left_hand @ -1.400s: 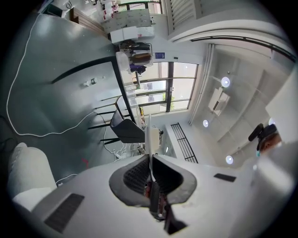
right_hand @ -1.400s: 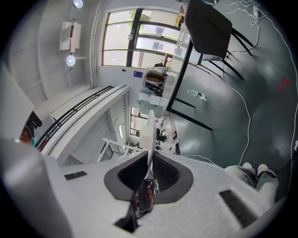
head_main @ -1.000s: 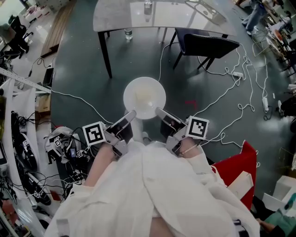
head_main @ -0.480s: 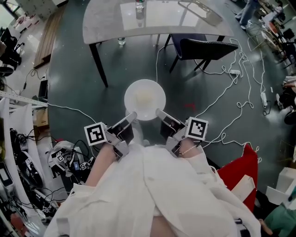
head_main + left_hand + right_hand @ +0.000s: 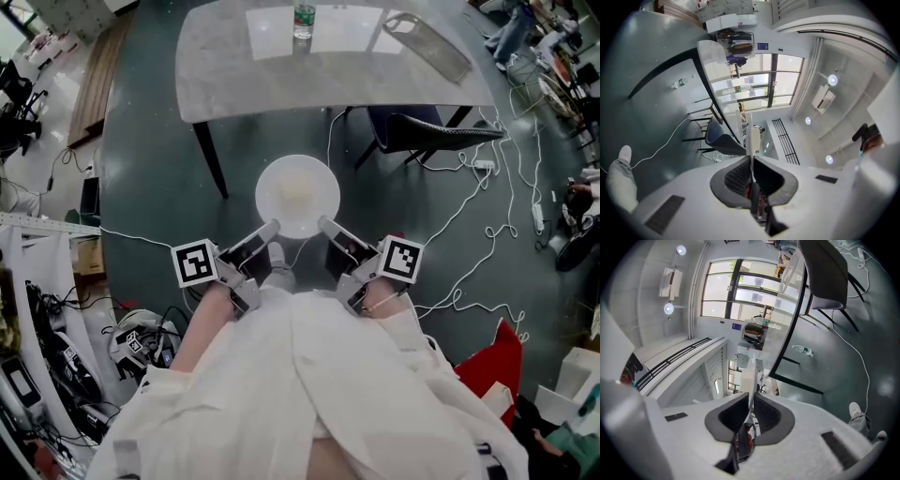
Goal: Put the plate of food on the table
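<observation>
- Head view: the white plate (image 5: 297, 195), with a pale portion of food at its centre, is held level over the dark floor. It sits between the person and the grey table (image 5: 244, 80), near the table's closer edge and not on it.
- Head view: the left gripper (image 5: 264, 233) takes the plate's rim on the near left and the right gripper (image 5: 328, 228) takes it on the near right. White sleeves (image 5: 309, 375) fill the lower frame.
- Head view: a bottle (image 5: 302, 19) and a flat mesh tray (image 5: 429, 44) stand on the table. A dark chair (image 5: 433, 131) is tucked at its right side, and white cables (image 5: 487, 202) trail over the floor.
- Left gripper view: the jaws are clenched on the plate's rim, which shows edge-on as a thin white line between the dark pads. A second bottle (image 5: 679, 84) lies on the floor beyond.
- Right gripper view: the same finding — jaws clamped on the rim, plate edge-on between the pads. A white shoe (image 5: 855, 409) shows at lower right.
</observation>
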The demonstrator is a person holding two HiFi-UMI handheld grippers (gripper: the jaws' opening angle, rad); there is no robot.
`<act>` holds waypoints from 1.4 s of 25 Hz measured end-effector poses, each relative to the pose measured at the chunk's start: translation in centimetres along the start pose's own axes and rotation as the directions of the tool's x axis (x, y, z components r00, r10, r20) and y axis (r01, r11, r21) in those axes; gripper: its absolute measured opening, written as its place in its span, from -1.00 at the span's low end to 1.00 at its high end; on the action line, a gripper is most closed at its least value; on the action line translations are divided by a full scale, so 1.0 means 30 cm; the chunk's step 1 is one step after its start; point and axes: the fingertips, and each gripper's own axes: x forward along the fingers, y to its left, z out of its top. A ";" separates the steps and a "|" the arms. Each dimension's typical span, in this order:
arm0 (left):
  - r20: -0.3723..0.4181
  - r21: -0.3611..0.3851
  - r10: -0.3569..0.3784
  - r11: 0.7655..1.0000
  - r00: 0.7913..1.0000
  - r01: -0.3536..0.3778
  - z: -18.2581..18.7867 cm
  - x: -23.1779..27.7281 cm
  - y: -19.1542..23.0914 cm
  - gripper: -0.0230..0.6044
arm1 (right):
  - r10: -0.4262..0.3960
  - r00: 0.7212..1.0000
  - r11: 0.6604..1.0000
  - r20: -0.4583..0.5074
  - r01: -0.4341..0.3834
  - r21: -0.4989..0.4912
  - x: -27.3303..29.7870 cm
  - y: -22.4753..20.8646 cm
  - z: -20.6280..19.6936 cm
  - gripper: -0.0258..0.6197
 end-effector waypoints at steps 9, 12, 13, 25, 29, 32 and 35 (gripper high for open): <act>-0.061 0.022 -0.022 0.999 0.998 0.023 0.317 0.046 0.038 -0.84 | -0.012 0.997 1.000 0.073 0.011 0.021 0.260 -0.009 0.143 -0.87; -0.090 0.019 -0.025 0.999 0.996 0.027 0.358 0.058 0.046 -0.84 | -0.024 0.995 0.999 0.093 0.021 0.042 0.290 -0.021 0.167 -0.87; -0.093 0.019 -0.029 0.999 0.995 0.031 0.368 0.061 0.047 -0.84 | -0.024 0.995 0.999 0.094 0.021 0.041 0.300 -0.021 0.174 -0.87; -0.075 -0.030 -0.019 0.999 0.997 0.017 0.449 0.082 0.106 -0.84 | -0.054 0.997 0.997 0.050 0.051 0.048 0.384 -0.058 0.215 -0.87; -0.077 -0.041 -0.012 0.999 0.997 0.009 0.485 0.109 0.126 -0.84 | -0.062 0.997 0.996 0.044 0.059 0.061 0.415 -0.081 0.252 -0.87; -0.072 -0.037 -0.014 0.999 0.997 0.012 0.503 0.123 0.130 -0.84 | -0.066 0.997 0.997 0.037 0.064 0.054 0.427 -0.090 0.271 -0.87; -0.069 -0.045 -0.012 0.999 0.998 0.009 0.539 0.150 0.143 -0.84 | -0.068 0.997 0.996 0.033 0.066 0.061 0.455 -0.106 0.308 -0.87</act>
